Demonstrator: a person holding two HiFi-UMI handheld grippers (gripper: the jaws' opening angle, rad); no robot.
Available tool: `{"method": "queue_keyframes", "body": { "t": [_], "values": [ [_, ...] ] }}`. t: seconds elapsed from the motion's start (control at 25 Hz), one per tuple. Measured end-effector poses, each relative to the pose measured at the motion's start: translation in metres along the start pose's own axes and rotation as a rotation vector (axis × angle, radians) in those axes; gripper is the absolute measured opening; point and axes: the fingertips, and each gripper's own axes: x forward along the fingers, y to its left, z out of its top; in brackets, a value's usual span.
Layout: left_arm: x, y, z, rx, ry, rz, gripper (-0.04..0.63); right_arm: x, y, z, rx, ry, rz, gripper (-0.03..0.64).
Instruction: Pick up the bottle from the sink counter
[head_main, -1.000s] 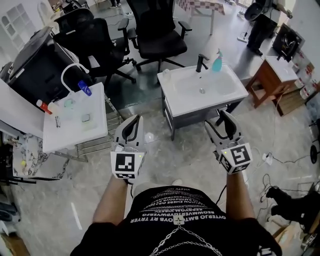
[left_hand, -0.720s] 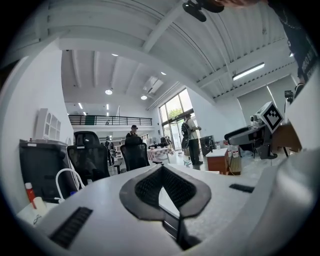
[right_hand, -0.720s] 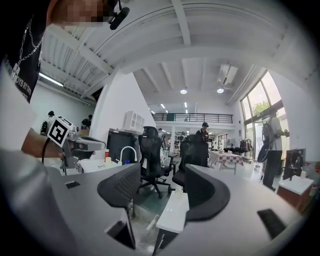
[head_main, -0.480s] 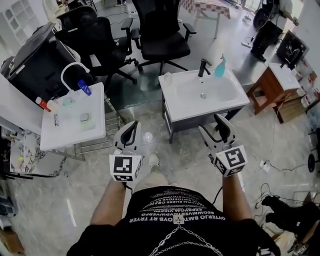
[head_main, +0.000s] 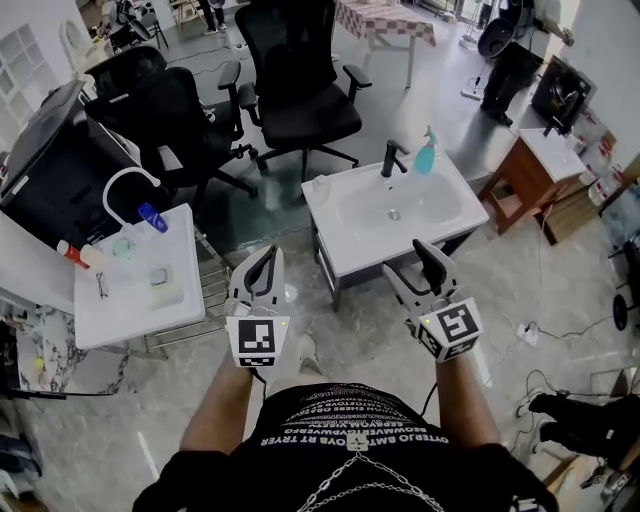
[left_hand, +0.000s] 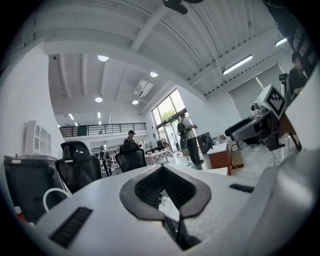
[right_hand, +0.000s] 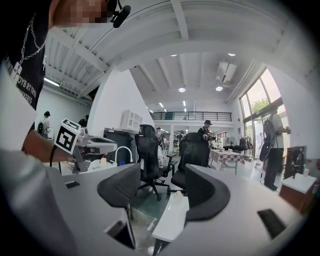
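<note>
Two grippers: left gripper (head_main: 266, 258) and right gripper (head_main: 408, 263). Two white sink units, the sink counter (head_main: 352, 250) and the side sink (head_main: 130, 312), with one tap apiece, black tap (head_main: 392, 158) and white arched tap (head_main: 122, 172); one teal bottle (head_main: 426, 155) and one blue bottle (head_main: 153, 217). At least two black office chairs (head_main: 300, 90), one wooden cabinet (head_main: 520, 180), one checked-cloth table (head_main: 385, 18).
</note>
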Motion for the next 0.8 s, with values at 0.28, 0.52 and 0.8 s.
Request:
{"method": "queue_keyframes", "body": {
  "t": [0.28, 0.52, 0.8],
  "values": [
    [0.064, 0.03, -0.01, 0.004, -0.012, -0.053, 0.005, 0.059, -0.026, -0.003, 0.024, 0.007, -0.023, 0.256],
    [0.108, 0.055, -0.021, -0.005, -0.005, -0.09, 0.005, 0.114, -0.04, 0.005, 0.024, 0.001, -0.026, 0.256],
    [0.149, 0.096, -0.03, -0.011, -0.012, -0.112, 0.005, 0.168, -0.049, 0.016, 0.011, 0.002, -0.044, 0.256]
  ]
}}
